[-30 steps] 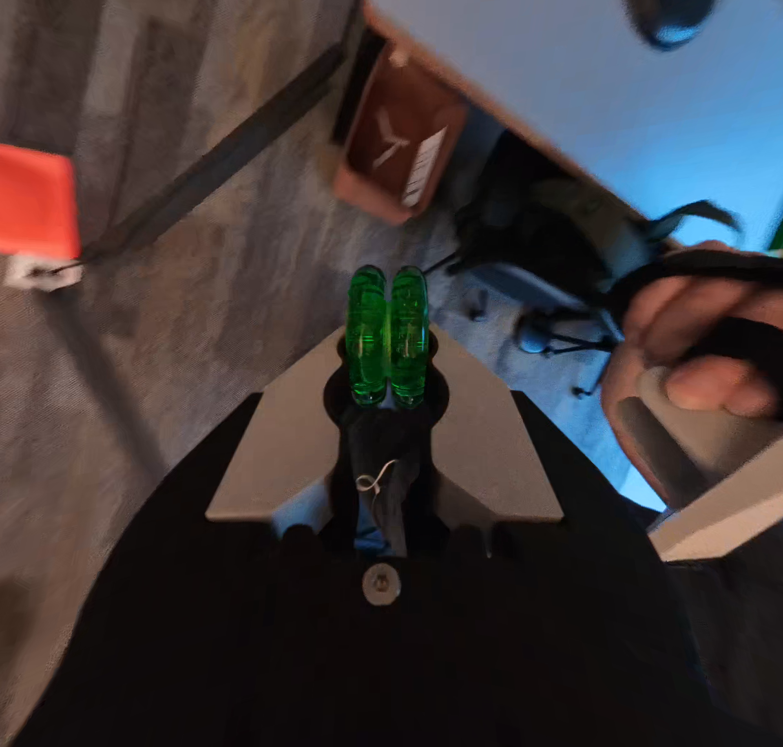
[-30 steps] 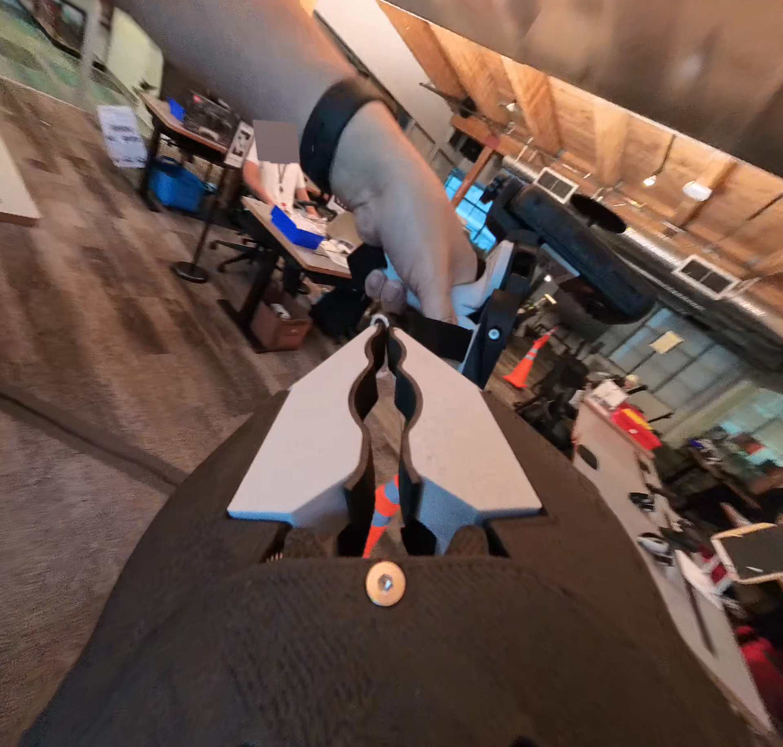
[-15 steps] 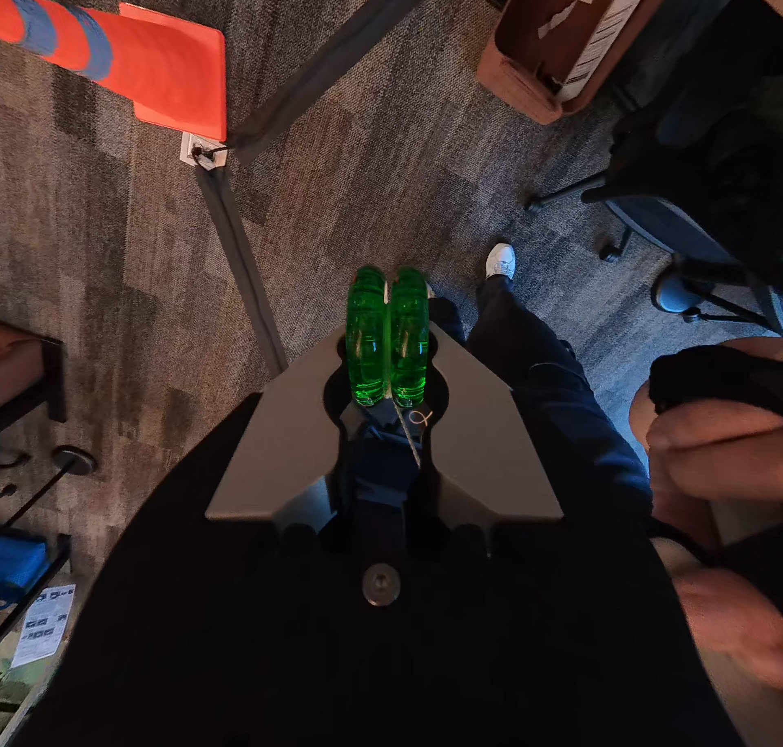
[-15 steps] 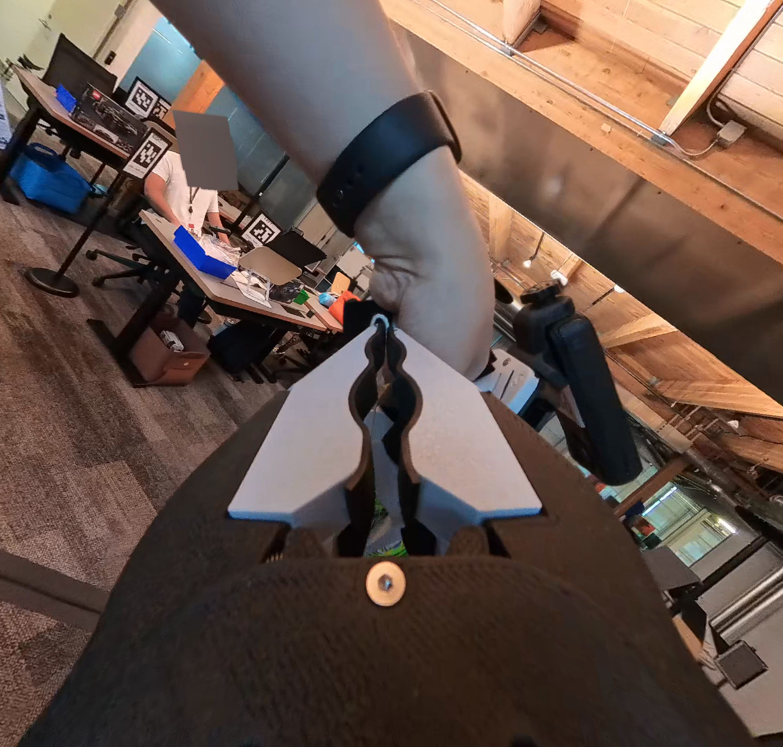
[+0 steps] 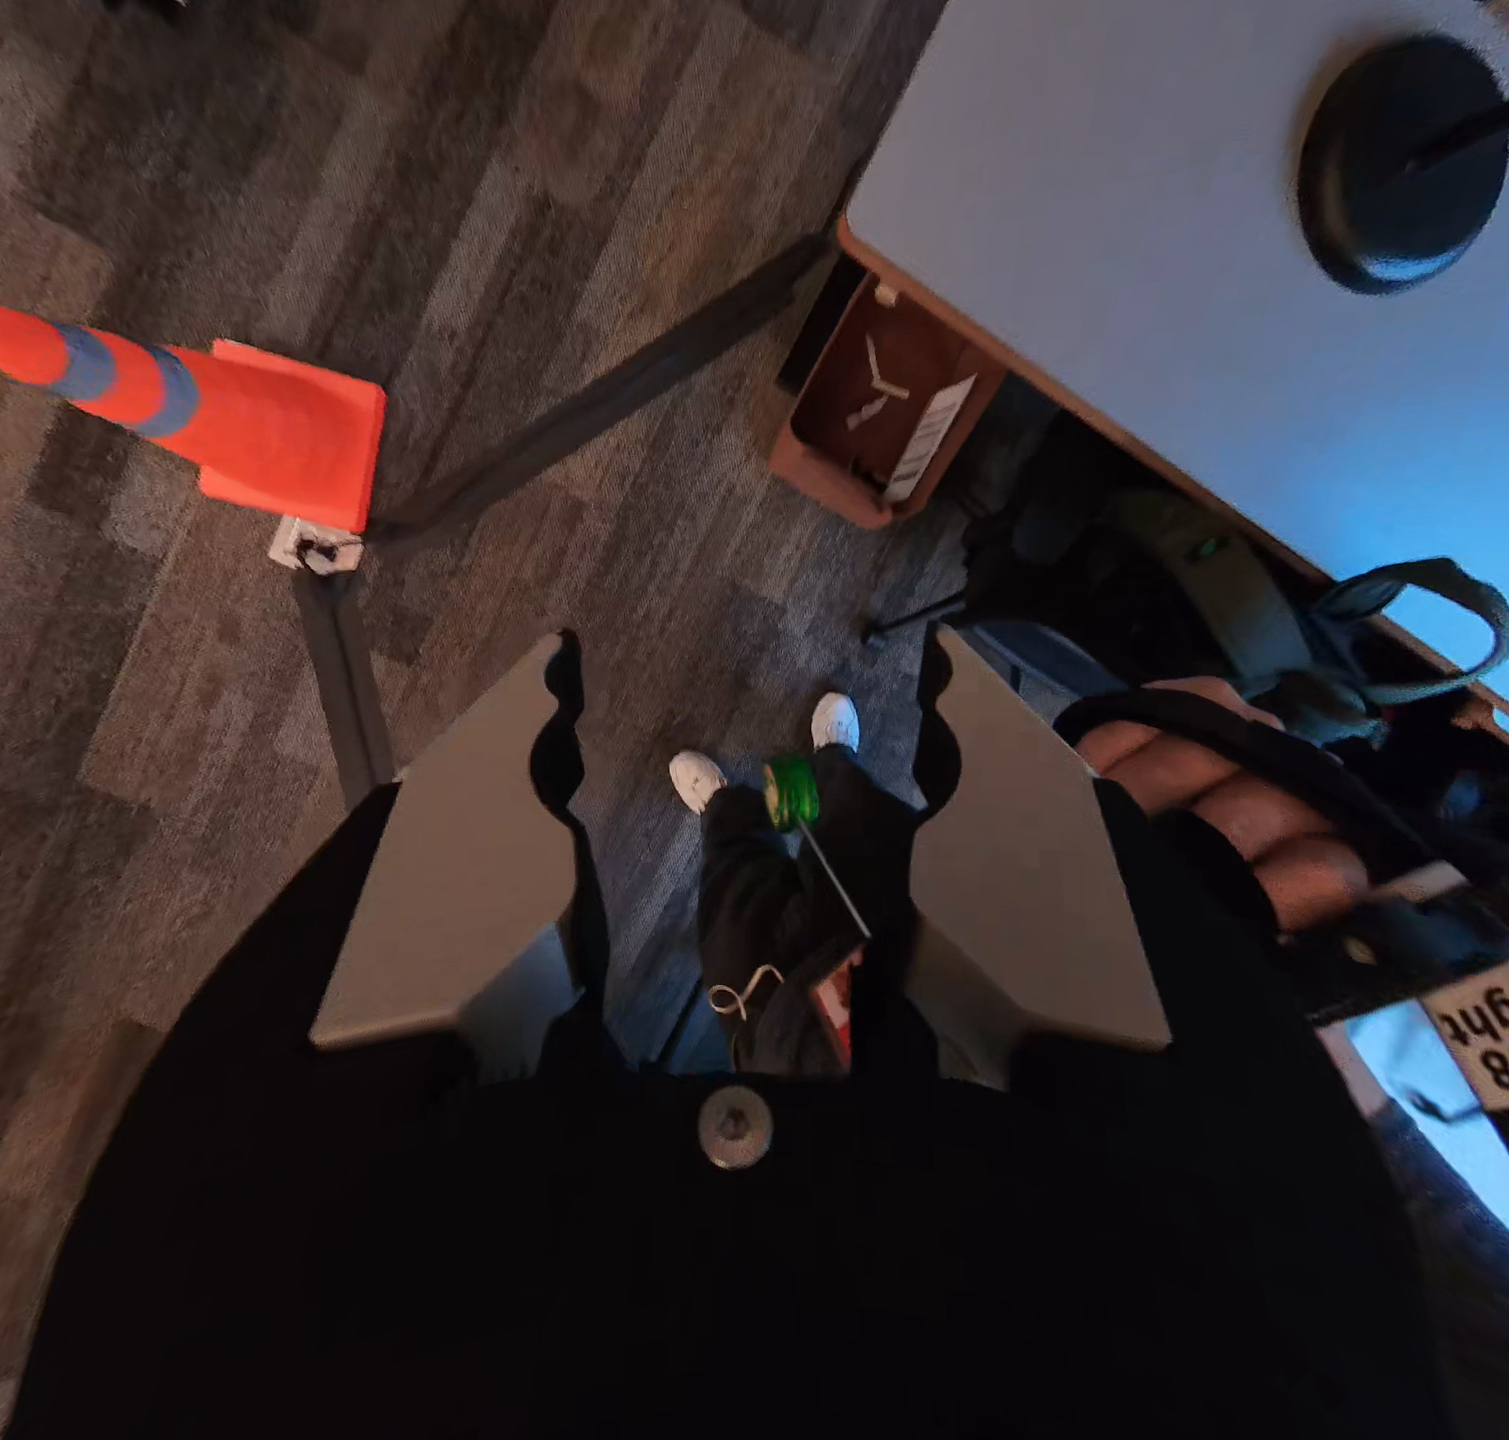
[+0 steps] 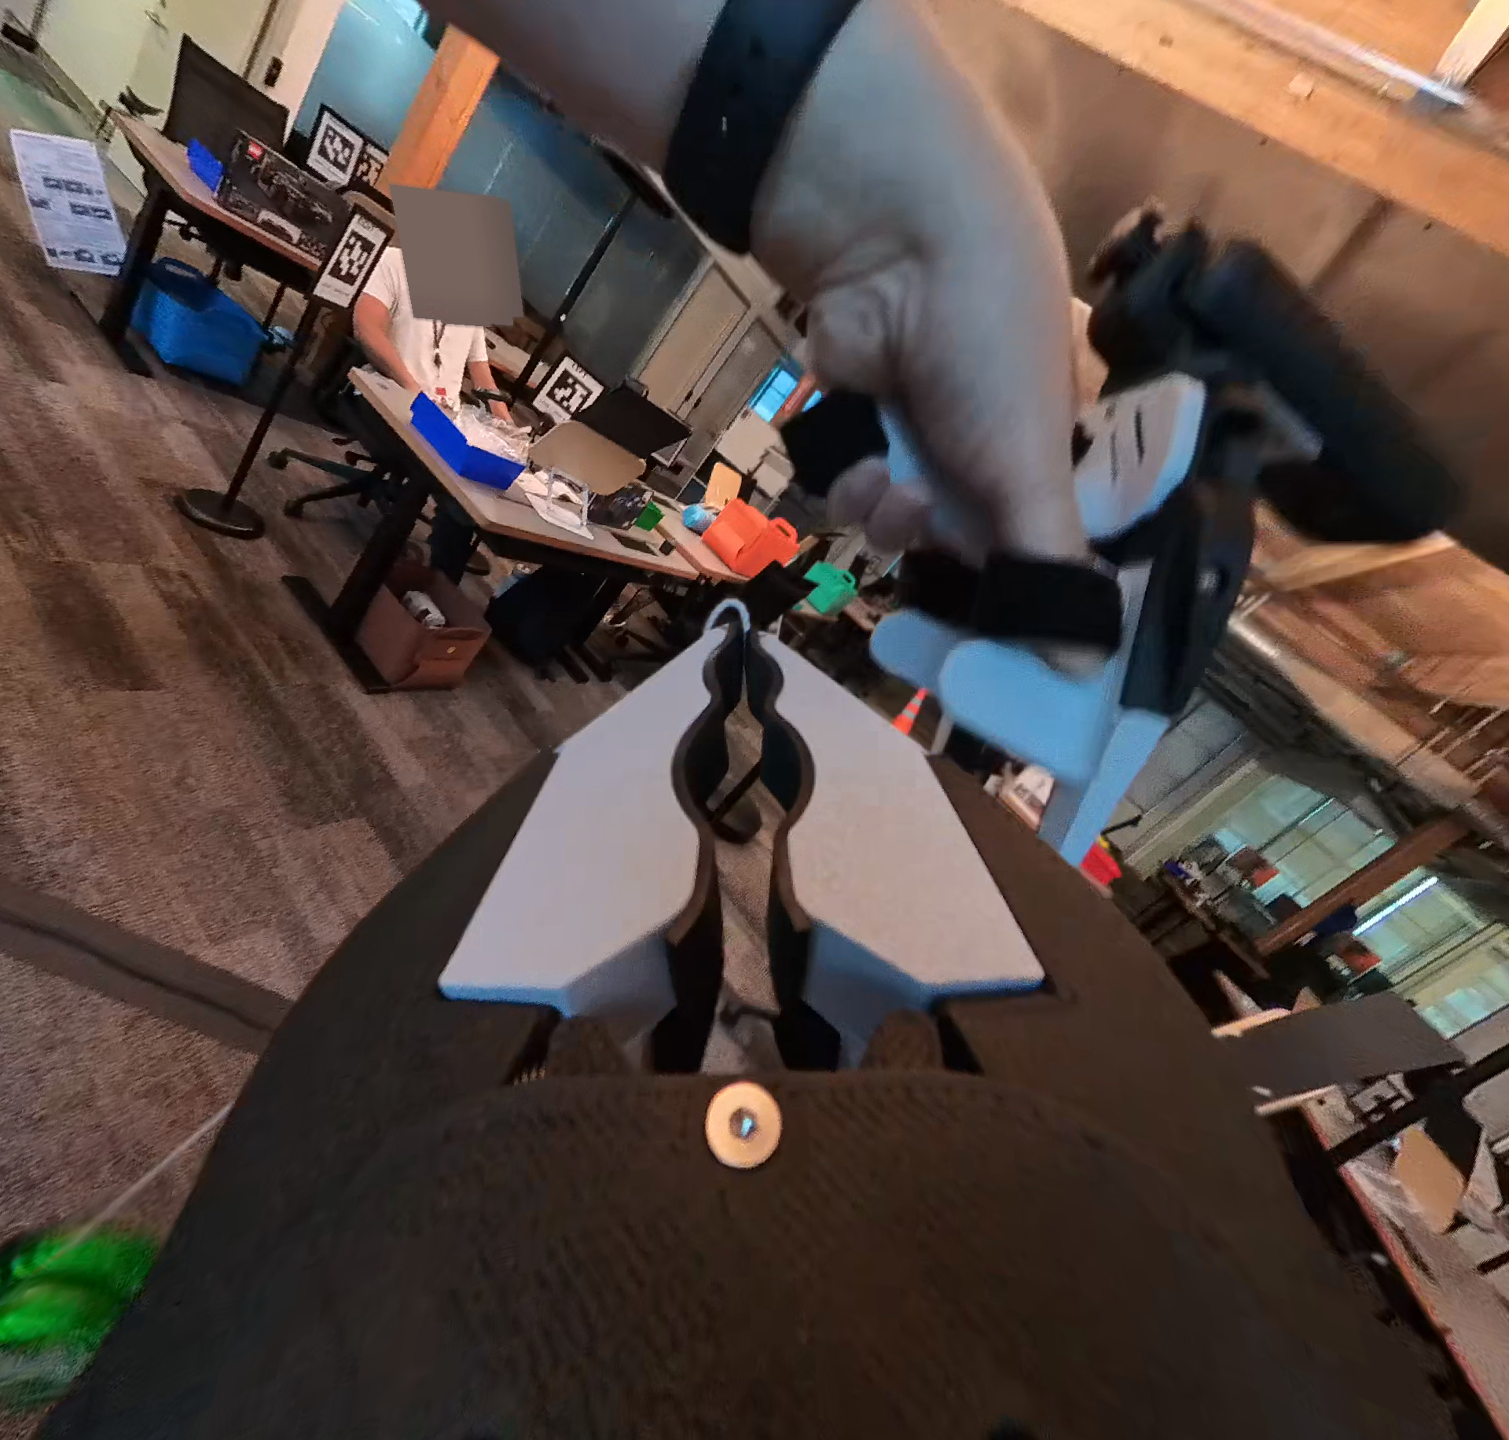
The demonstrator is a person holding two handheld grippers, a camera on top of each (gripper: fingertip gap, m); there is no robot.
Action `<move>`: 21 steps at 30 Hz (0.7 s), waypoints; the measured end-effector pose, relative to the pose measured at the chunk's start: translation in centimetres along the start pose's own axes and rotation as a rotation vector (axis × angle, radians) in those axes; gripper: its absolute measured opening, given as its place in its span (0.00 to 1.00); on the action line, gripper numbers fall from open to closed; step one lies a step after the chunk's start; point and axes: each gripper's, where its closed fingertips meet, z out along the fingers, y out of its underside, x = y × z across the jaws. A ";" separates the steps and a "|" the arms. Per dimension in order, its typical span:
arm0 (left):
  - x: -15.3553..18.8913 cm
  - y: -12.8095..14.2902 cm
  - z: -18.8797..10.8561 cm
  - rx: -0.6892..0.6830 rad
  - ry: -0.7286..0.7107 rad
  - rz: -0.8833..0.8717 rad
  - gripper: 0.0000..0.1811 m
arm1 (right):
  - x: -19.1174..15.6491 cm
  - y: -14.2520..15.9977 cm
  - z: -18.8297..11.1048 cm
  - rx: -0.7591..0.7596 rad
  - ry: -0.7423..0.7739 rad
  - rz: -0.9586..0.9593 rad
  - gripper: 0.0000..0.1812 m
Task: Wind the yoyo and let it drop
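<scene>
The green yoyo (image 5: 790, 787) hangs in the air far below my left gripper (image 5: 747, 640), over the person's dark trouser legs and white shoes (image 5: 834, 721). A thin string (image 5: 826, 872) runs up from it. My left gripper is open and empty, its jaws wide apart. My right gripper (image 6: 735, 625) is shut on the string's loop (image 6: 729, 613) at its tips. The yoyo also shows as a green blur at the bottom left of the right wrist view (image 6: 57, 1286). The hand holding the left gripper (image 6: 939, 323) is just above and beyond my right gripper.
An orange traffic cone (image 5: 269, 437) lies on the grey carpet at the left. A brown cardboard box (image 5: 882, 413) sits under a pale desk (image 5: 1143, 217) with a black round base (image 5: 1396, 168) on it. A person works at desks (image 6: 523, 502) farther off.
My left gripper has opened and let go of the yoyo, which has dropped away on its string. My right gripper stays shut on the string loop.
</scene>
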 end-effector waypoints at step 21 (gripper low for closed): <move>-7.2 -4.3 -10.3 0.320 0.051 -0.109 0.41 | -0.7 -7.5 0.5 0.010 0.065 -0.067 0.00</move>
